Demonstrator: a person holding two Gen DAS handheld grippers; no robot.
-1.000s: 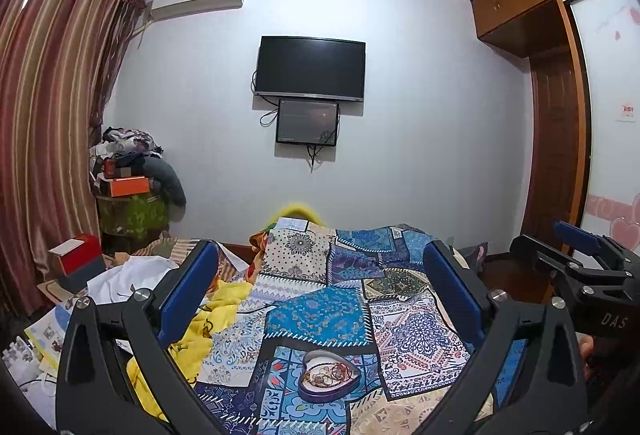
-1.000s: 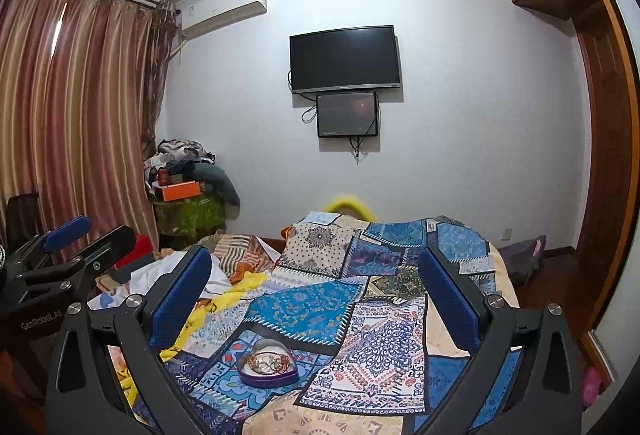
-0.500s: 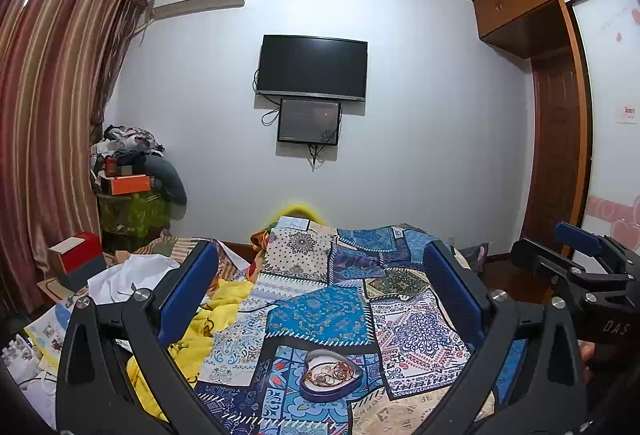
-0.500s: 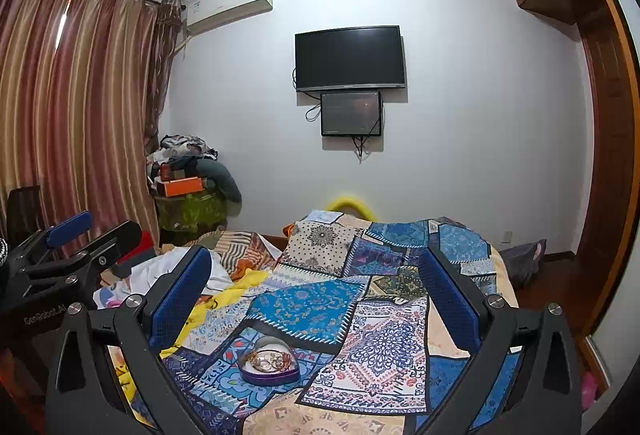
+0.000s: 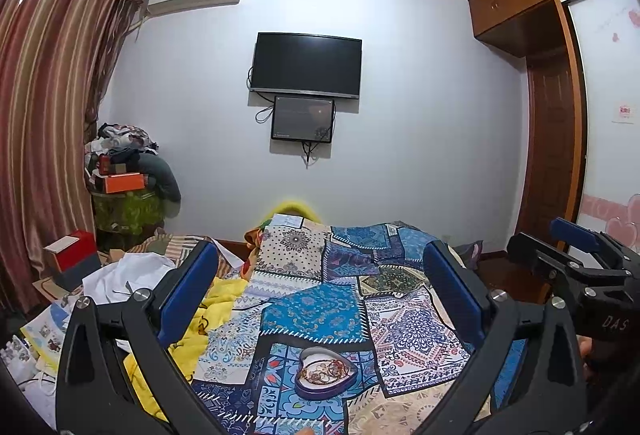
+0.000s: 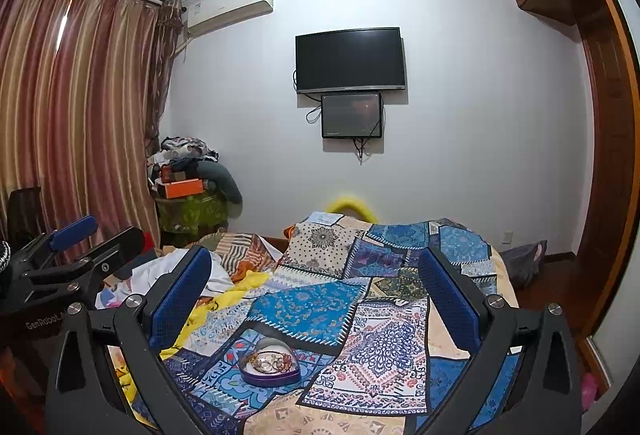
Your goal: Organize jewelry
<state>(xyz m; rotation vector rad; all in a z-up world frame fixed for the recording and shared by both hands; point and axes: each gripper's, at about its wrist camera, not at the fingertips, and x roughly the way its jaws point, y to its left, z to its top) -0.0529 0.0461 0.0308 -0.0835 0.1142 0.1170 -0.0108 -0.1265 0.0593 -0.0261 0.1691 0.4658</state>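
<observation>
A purple heart-shaped jewelry box (image 5: 325, 377) with a tangle of gold and beaded jewelry inside sits on the patchwork bedspread (image 5: 316, 311). It also shows in the right wrist view (image 6: 271, 363). My left gripper (image 5: 320, 267) is open and empty, held above and behind the box. My right gripper (image 6: 314, 267) is open and empty too, with the box low between its fingers. The right gripper shows at the right edge of the left wrist view (image 5: 576, 255). The left gripper shows at the left edge of the right wrist view (image 6: 76, 247).
A yellow cloth (image 5: 200, 319) and white clothes (image 5: 132, 275) lie on the bed's left side. A red box (image 5: 72, 251) and a cluttered green-covered stand (image 5: 128, 203) are by the curtain. A TV (image 5: 306, 65) hangs on the far wall. A wooden wardrobe (image 5: 548, 139) stands right.
Both views have drifted slightly; the wall and TV sit a little further right in the right wrist view. Both grippers stay open and the box has not moved.
</observation>
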